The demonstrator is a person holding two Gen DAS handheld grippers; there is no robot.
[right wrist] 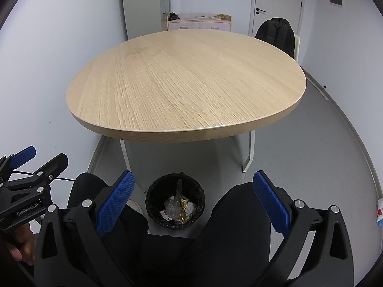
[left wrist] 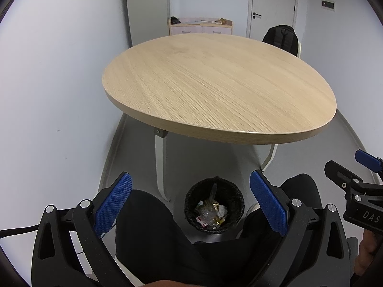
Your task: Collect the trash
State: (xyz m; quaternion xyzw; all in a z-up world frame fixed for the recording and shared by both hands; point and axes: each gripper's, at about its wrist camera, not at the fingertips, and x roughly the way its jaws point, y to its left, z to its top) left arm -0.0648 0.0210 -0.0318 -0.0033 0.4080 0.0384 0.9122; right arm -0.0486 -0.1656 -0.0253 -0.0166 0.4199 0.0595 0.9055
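Black bin (left wrist: pixel 214 206) holds crumpled wrappers (left wrist: pixel 211 212), gold foil, clear plastic.

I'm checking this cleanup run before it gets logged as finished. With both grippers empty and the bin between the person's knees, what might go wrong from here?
1. The white packet lies on the floor at far right, easy to miss; the right gripper isn't aimed at it.
2. A long clear piece stands up inside the black bin; further trash may catch on it and spill.
3. The bin sits between the knees; a leg shift might tip it.
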